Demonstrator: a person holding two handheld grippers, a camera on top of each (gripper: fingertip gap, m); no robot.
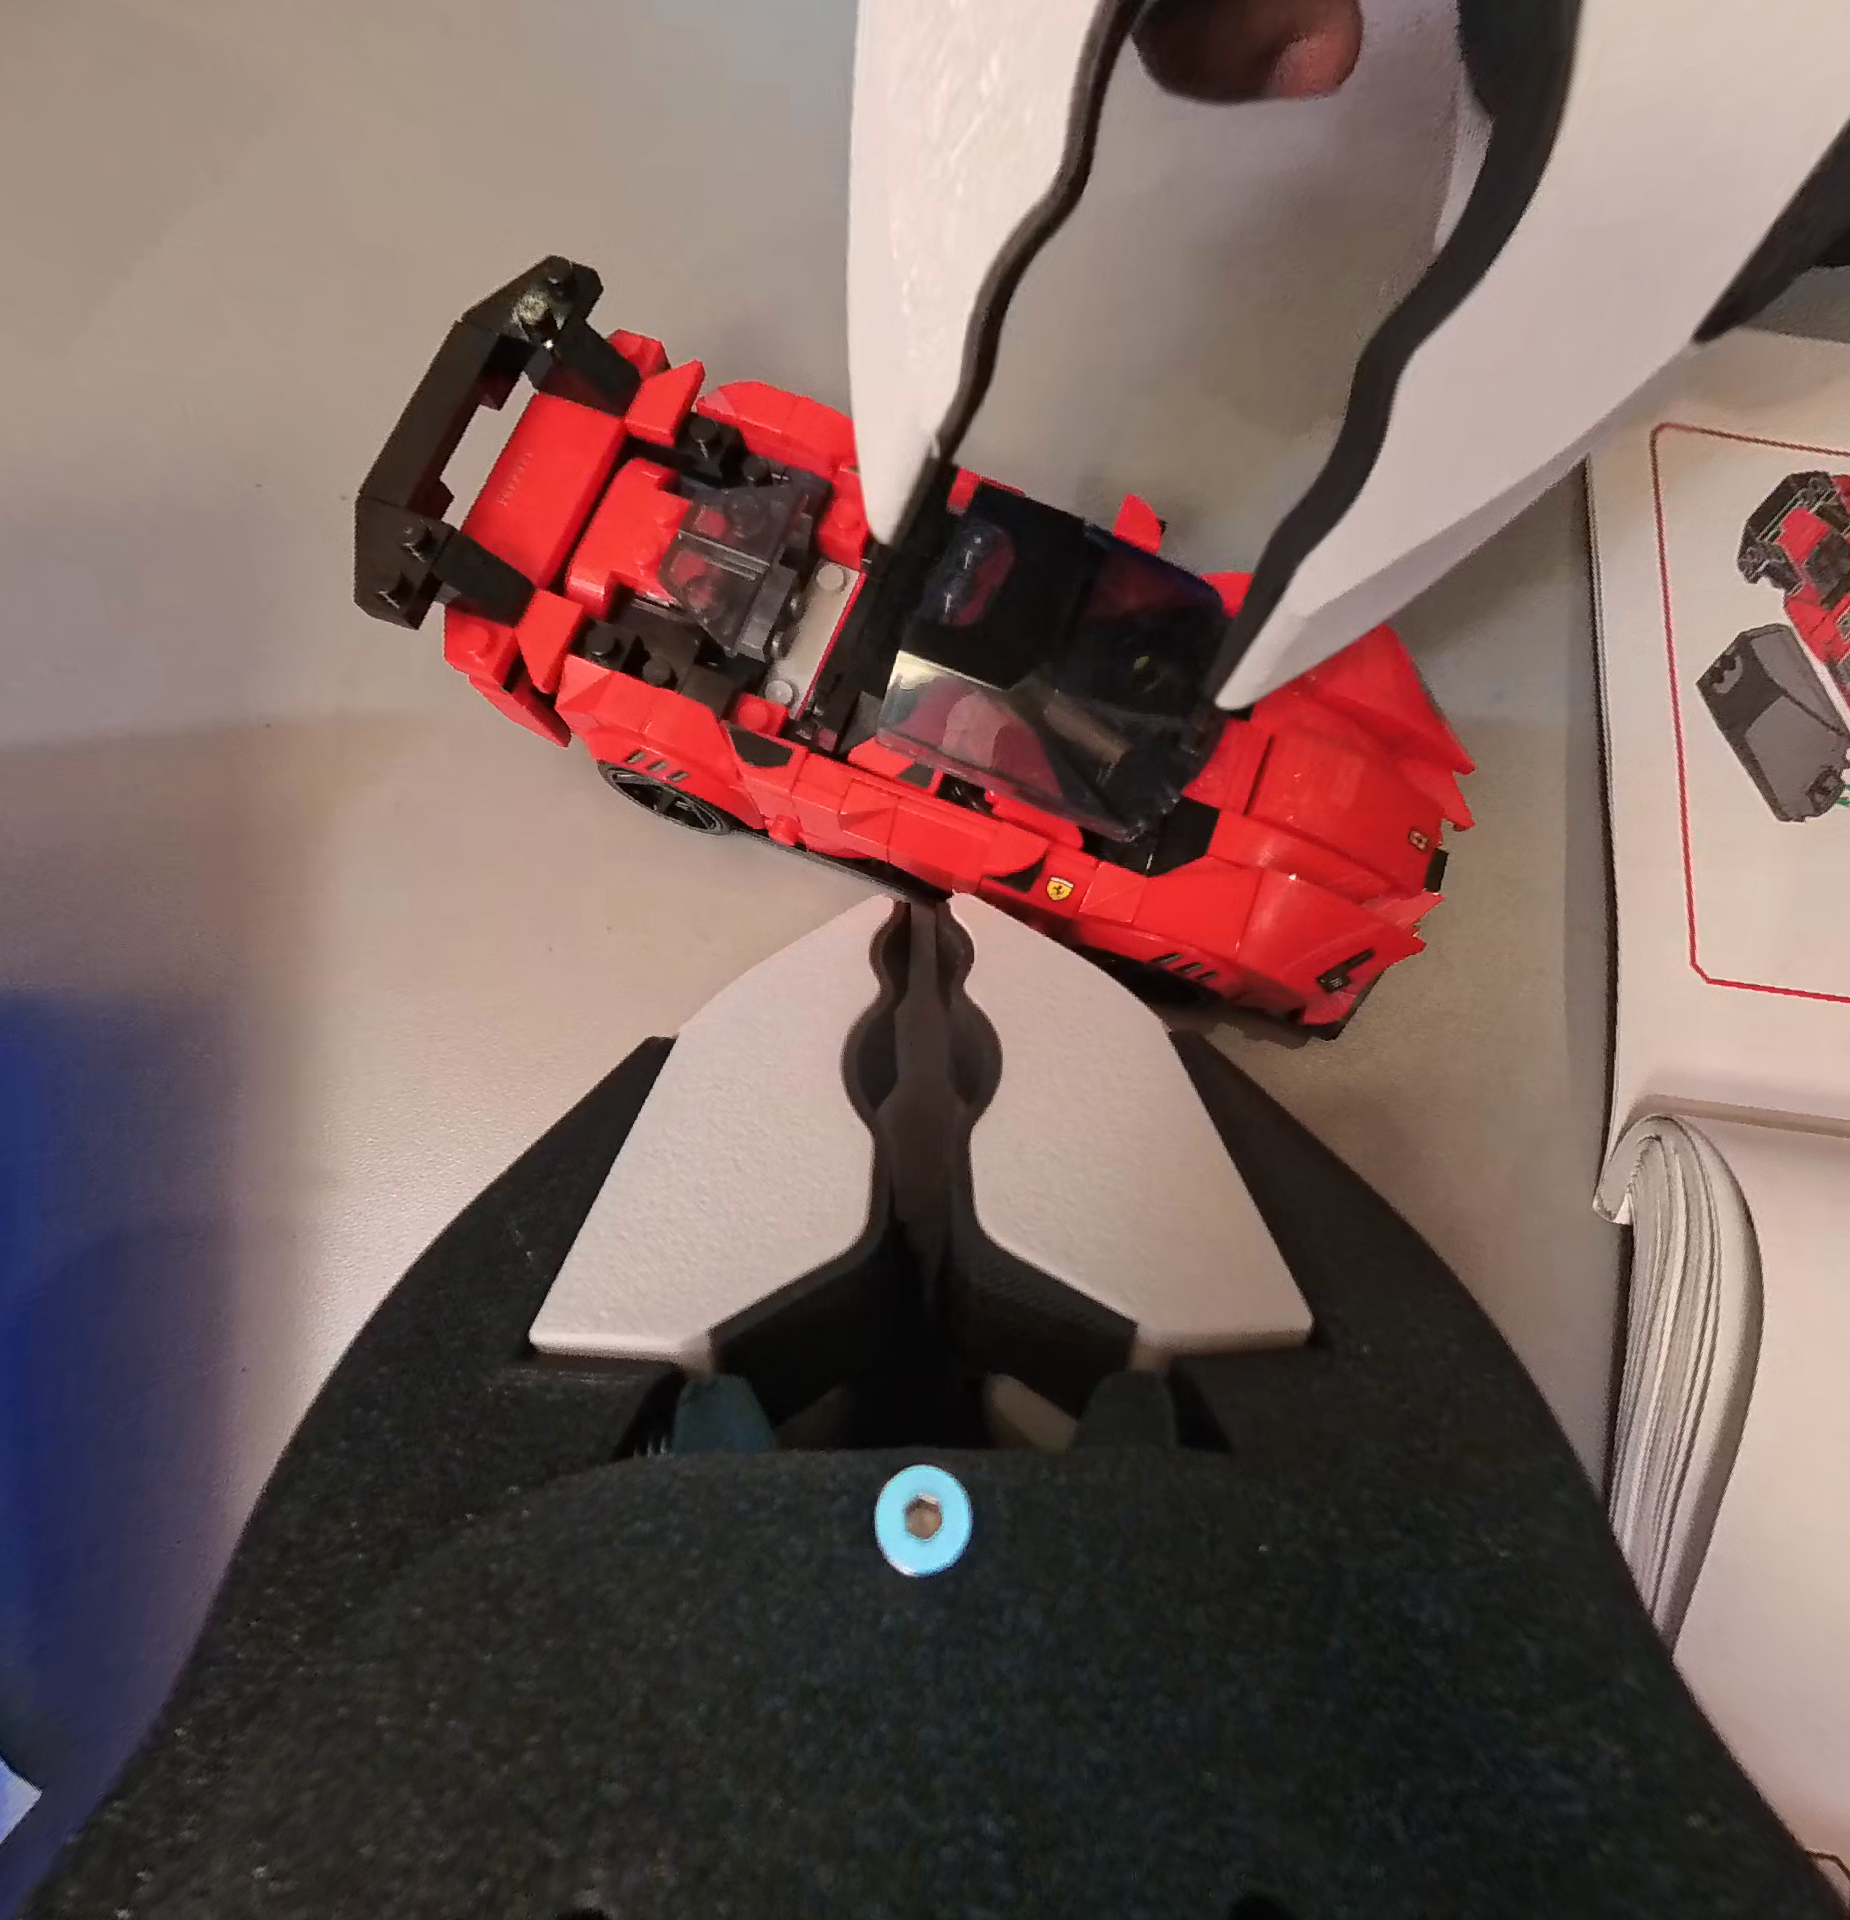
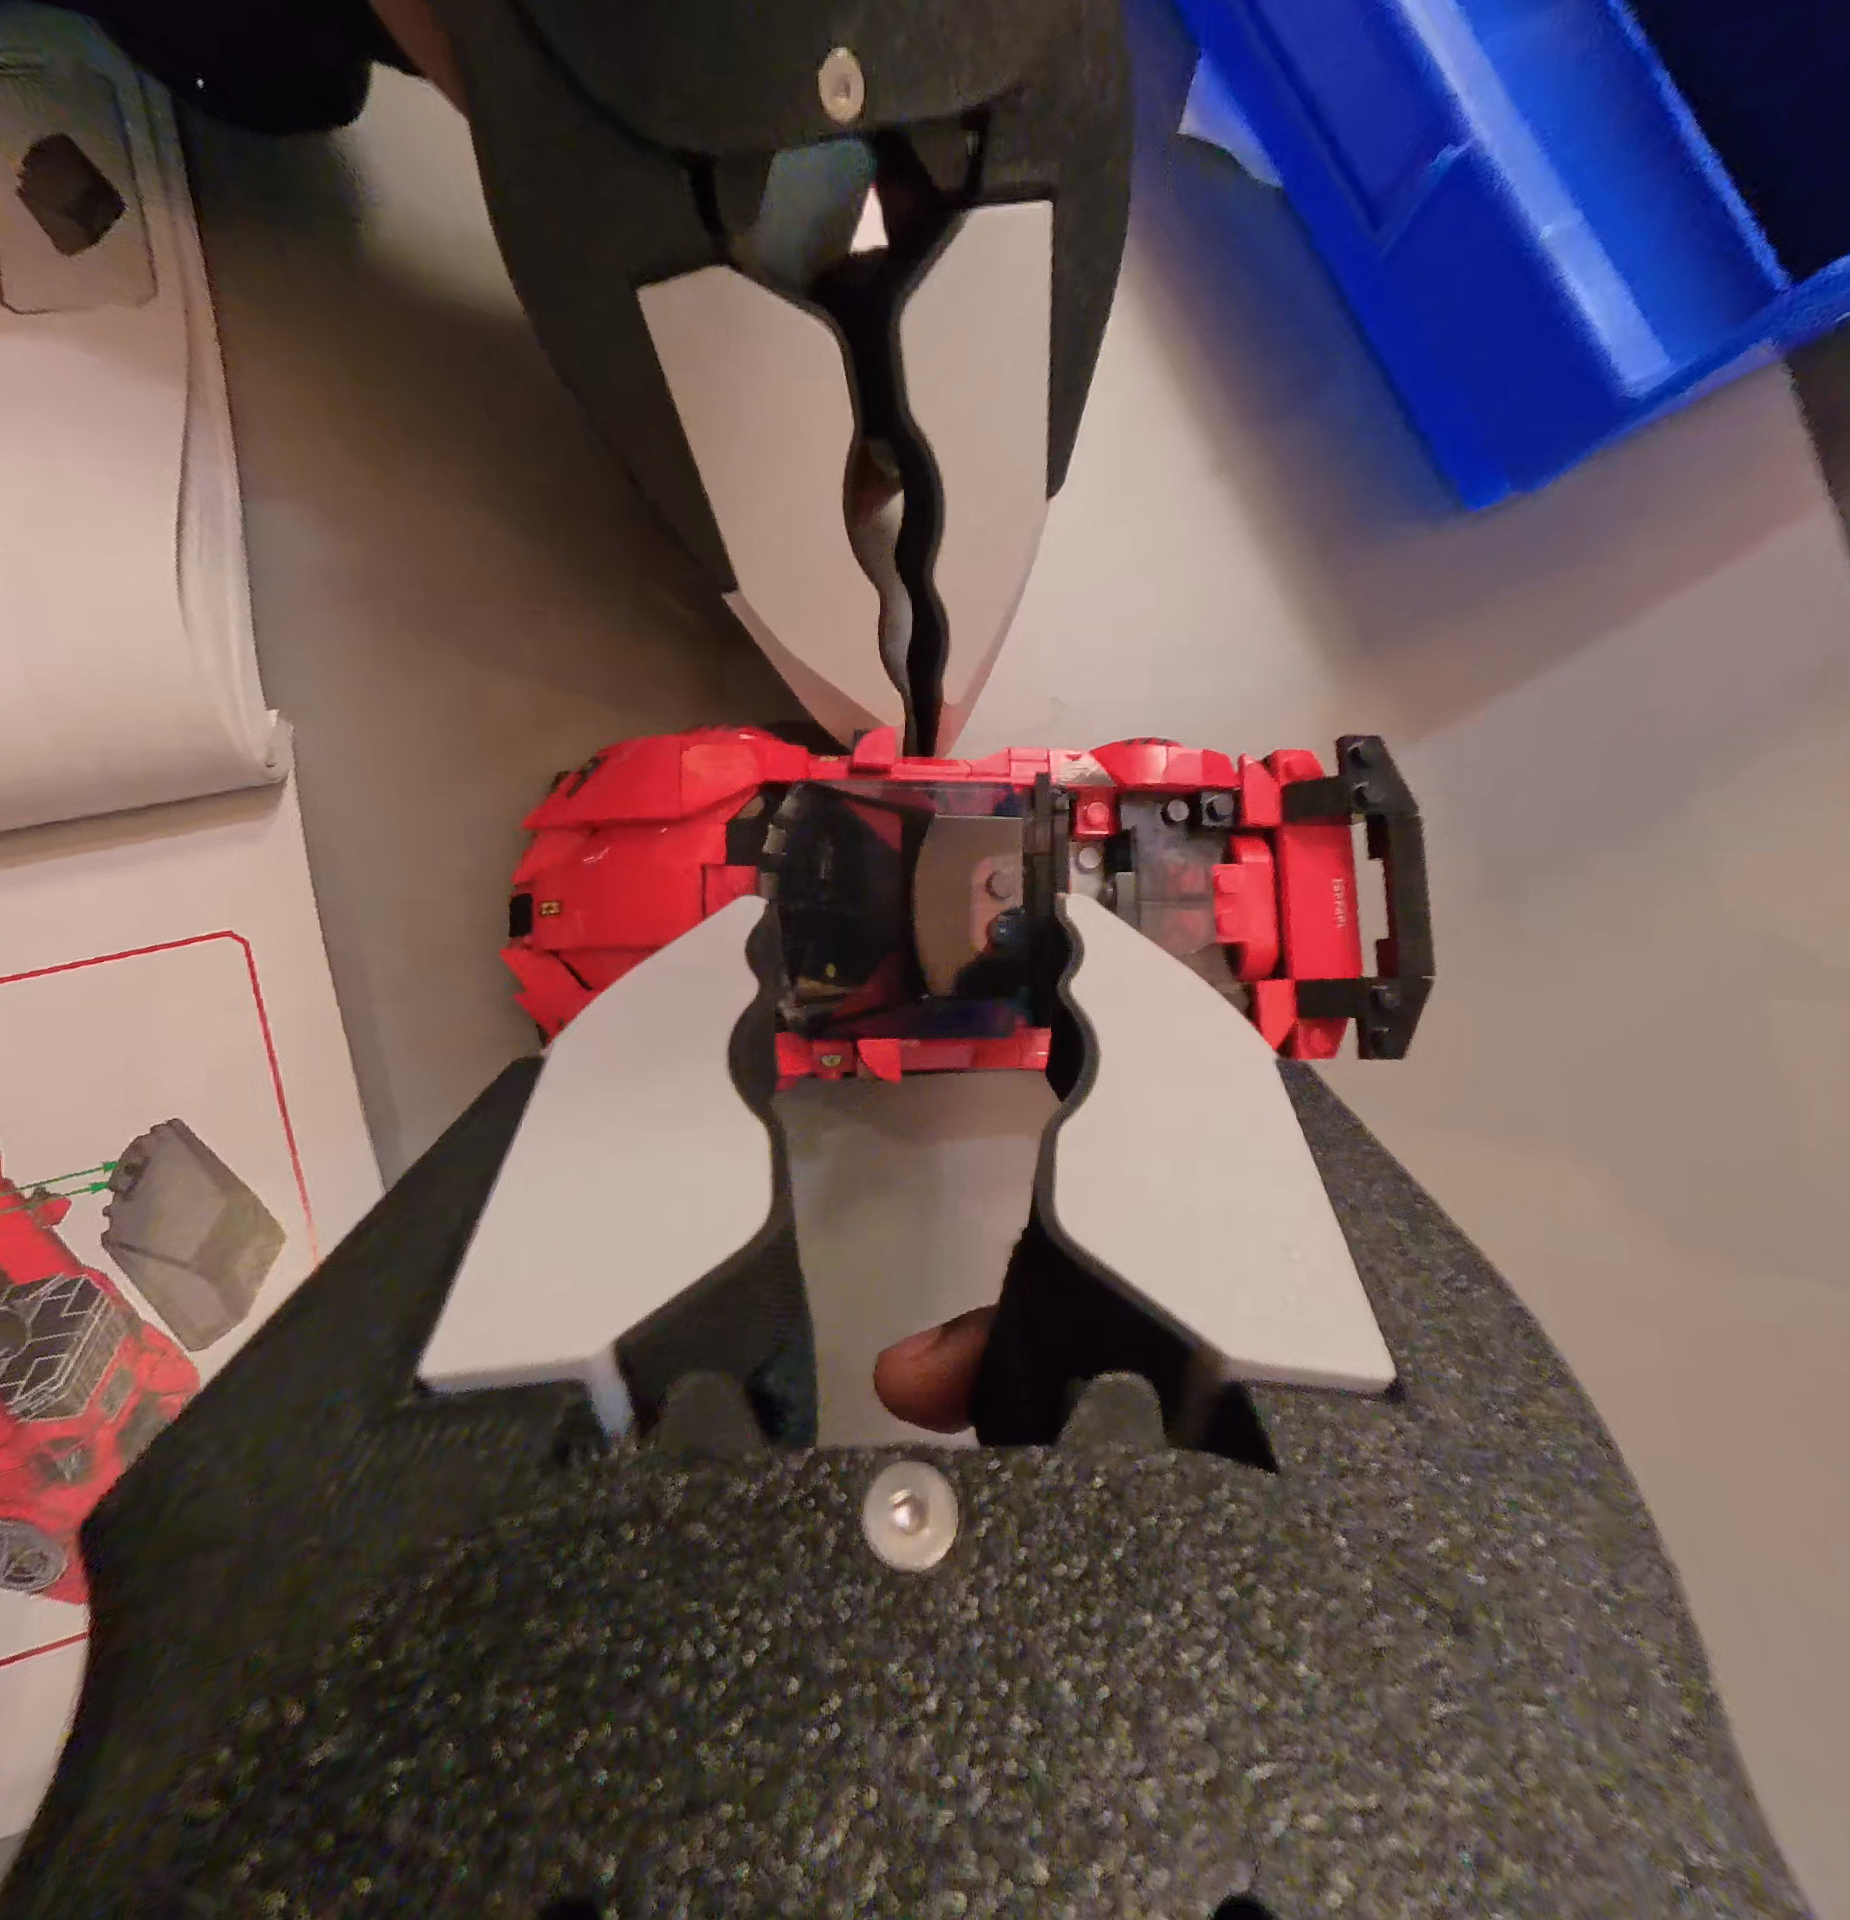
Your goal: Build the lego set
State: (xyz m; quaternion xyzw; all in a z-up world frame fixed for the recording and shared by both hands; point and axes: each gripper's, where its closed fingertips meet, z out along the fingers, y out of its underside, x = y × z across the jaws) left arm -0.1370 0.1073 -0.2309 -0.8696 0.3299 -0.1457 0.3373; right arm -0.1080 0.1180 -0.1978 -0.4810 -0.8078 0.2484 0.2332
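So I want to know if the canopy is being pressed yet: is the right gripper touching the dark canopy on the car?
Touching. In the left wrist view the right gripper has both fingertips against the dark canopy, one on each end.

Left wrist view: right gripper (image 1: 1061, 613) covers part of the red lego car (image 1: 1316, 790) at the dark canopy (image 1: 1046, 675); its upper body runs off the top edge. Instruction booklet (image 1: 1773, 727) cut by the right edge. Blue shape at lower left blurred, kind unclear.

Right wrist view: left gripper (image 2: 921, 740) tips meet the car's far side; contact cannot be confirmed. Blue bin (image 2: 1523, 260) cut by top and right edges. Car's wheels hidden under the body. Small emblem on the nose too small to read.
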